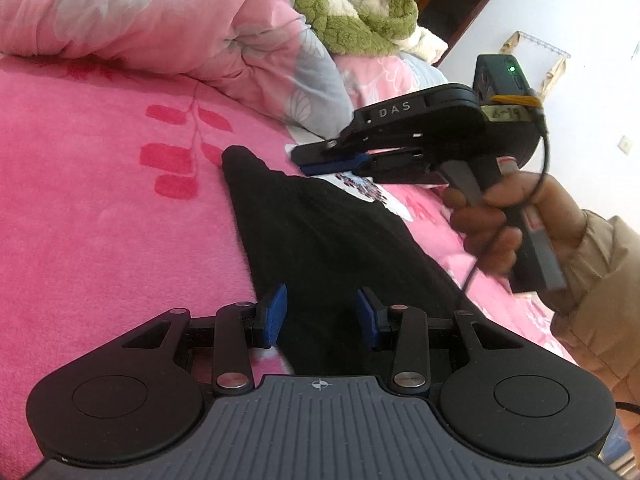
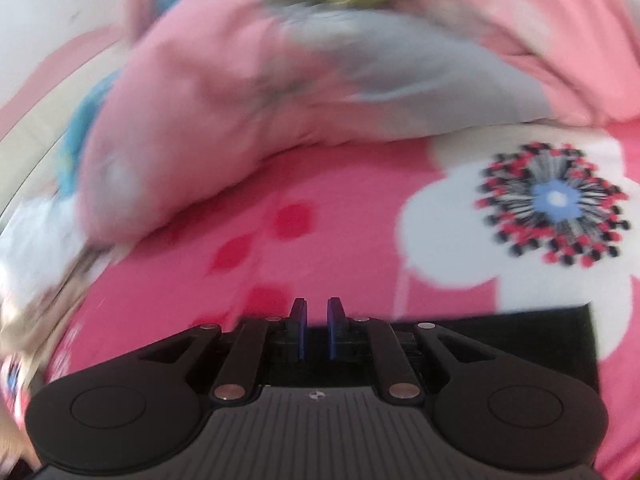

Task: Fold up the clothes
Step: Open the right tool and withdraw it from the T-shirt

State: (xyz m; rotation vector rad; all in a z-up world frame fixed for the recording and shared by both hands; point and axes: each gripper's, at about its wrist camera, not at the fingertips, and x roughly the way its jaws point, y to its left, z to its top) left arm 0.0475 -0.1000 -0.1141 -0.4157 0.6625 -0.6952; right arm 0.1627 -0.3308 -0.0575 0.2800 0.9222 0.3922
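Observation:
A black garment (image 1: 328,240) lies flat on the pink blanket (image 1: 100,200) as a long strip running away from me. My left gripper (image 1: 321,314) hovers over its near end, open, and the black cloth passes under the gap between the blue pads. My right gripper (image 1: 298,160), held by a hand (image 1: 492,232), hangs above the garment's far end and points left. In the right wrist view the right gripper (image 2: 317,324) has its pads only a narrow gap apart with nothing between them. A straight edge of the black garment (image 2: 540,344) shows just below and to the right.
A bunched pink and grey quilt (image 1: 160,20) fills the back of the bed, with a green plush toy (image 1: 352,12) behind it. A beige sleeve (image 1: 600,280) comes in from the right. The blanket's white flower print (image 2: 460,240) lies beyond the garment. The right wrist view is blurred.

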